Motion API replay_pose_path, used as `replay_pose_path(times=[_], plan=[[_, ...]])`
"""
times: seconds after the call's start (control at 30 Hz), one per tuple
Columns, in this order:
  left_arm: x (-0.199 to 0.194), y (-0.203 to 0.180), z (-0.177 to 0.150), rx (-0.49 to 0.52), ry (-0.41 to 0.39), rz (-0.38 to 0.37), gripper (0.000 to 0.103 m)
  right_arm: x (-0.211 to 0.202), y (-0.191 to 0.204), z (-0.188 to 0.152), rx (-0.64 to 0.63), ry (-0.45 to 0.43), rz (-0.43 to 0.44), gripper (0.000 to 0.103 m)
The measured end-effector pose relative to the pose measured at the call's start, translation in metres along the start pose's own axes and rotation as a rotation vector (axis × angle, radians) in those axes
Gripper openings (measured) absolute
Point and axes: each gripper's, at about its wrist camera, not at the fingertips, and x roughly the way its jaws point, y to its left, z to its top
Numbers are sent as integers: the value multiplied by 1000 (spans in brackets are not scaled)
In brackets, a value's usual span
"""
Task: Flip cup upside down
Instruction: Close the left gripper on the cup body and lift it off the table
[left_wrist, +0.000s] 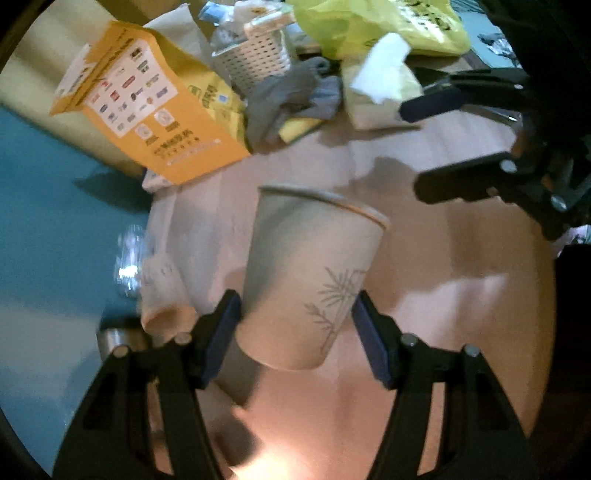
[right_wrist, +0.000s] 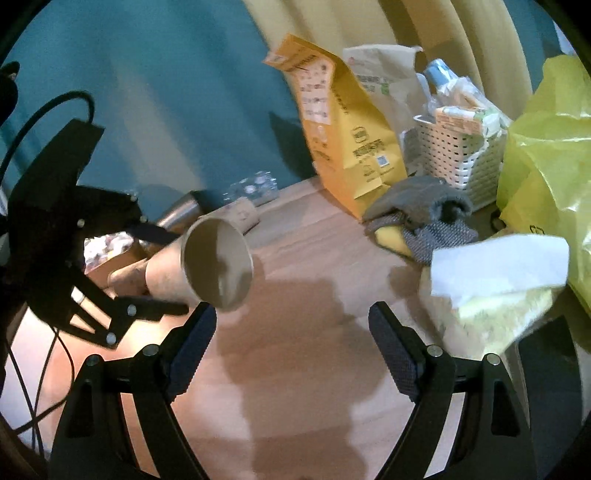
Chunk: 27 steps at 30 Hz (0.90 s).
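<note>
Left hand-held gripper (left_wrist: 295, 325) pinches the beige paper cup with leaf print (left_wrist: 310, 277) tilted above the wooden table (left_wrist: 424, 295), right hand-held gripper (right_wrist: 291, 343) spread, empty; rotate wrist steadily, avoid crushing walls.

Beige cup (left_wrist: 310, 280), grey branch print
</note>
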Motion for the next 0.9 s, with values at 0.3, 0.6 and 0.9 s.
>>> replay_pose_path(times=[0.3,0.6,0.9], plan=[[-46,-69,-72,-200,47,46,64,-49,44,-52,-95,4,94,87],[-72,-149,-139,-369,69,72,64,-80,89,-106,-199,27,189,87],[-61,-187,-172,-410,78,80,64,-89,111,-147,-260,61,219,87]])
